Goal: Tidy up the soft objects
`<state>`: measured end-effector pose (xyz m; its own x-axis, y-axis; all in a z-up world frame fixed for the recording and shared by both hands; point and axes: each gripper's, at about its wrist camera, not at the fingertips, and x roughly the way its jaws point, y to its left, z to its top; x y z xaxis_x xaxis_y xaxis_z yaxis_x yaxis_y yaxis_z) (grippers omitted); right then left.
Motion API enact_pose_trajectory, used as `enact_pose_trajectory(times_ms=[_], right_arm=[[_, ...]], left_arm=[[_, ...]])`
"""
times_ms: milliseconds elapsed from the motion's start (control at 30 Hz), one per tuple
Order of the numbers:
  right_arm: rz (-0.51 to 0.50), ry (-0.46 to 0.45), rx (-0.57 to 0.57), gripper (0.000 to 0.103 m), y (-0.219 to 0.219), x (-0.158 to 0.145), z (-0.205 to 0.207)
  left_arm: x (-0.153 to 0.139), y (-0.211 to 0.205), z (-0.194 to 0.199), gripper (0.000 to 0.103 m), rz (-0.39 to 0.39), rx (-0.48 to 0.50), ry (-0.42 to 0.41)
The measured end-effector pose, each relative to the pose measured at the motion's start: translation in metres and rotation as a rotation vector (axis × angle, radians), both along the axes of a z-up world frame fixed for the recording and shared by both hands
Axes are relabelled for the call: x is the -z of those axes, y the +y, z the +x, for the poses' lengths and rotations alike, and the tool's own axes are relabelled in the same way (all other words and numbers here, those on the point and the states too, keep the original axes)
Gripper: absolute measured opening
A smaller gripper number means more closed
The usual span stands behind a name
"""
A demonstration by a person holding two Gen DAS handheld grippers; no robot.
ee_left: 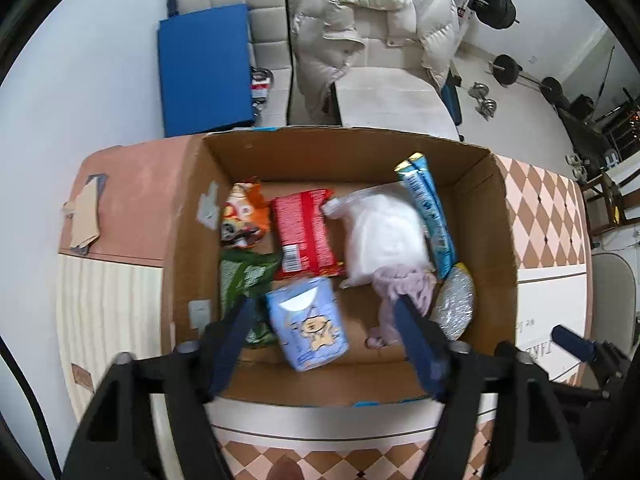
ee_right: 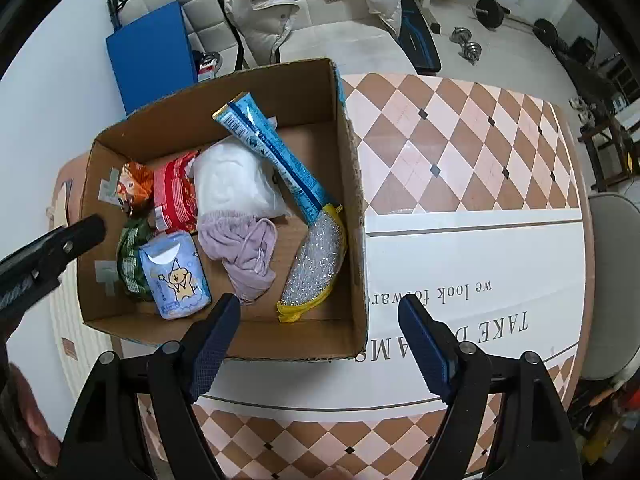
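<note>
An open cardboard box stands on the table and holds soft things: a light blue tissue pack, a lilac cloth, a white bag, a red packet, an orange packet, a green packet, a long blue packet and a silver scrubber. My left gripper is open above the box, over the tissue pack, holding nothing. My right gripper is open over the box's near right corner.
The table has a checked brown and pink cloth with a white printed band. A white chair stands at the right. Beyond the table are a sofa with a white coat, a blue board and dumbbells.
</note>
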<state>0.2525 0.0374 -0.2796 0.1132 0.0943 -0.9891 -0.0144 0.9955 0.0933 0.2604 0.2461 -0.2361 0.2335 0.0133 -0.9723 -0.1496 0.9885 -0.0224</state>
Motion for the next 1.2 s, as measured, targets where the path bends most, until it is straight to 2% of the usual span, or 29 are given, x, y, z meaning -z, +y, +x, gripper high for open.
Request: enact_pose_trajectory(times_ms=[133,233,333,567,833,967,1200], right_arm=[[0.004,-0.005,-0.013,0.092,0.005,0.002,-0.002],[0.020,-0.006,-0.017,0.103,0.007,0.002,-0.003],[-0.007,-0.027,-0.023,0.103,0.008,-0.001,-0.005],[-0.035,-0.083,-0.034,0.103,0.003,-0.024,-0.012],[-0.020,-0.215,-0.038,0.103,-0.018,-0.102,-0.061],[-0.015,-0.274,-0.040,0.103,-0.028,-0.145,-0.093],[-0.014,-0.367,-0.066,0.103,-0.039,-0.211,-0.146]], left_arm=[[-0.003,0.005,-0.013,0.093,0.045,-0.019,-0.016],[-0.005,0.007,-0.019,0.099,0.060,-0.031,-0.027],[-0.009,0.007,-0.023,0.100,0.081,-0.034,-0.045],[-0.028,0.001,-0.034,0.101,0.063,-0.041,-0.082],[-0.102,-0.026,-0.087,0.101,0.104,-0.030,-0.209],[-0.135,-0.031,-0.114,0.101,0.097,-0.047,-0.260],[-0.177,-0.043,-0.154,0.101,0.089,-0.029,-0.313]])
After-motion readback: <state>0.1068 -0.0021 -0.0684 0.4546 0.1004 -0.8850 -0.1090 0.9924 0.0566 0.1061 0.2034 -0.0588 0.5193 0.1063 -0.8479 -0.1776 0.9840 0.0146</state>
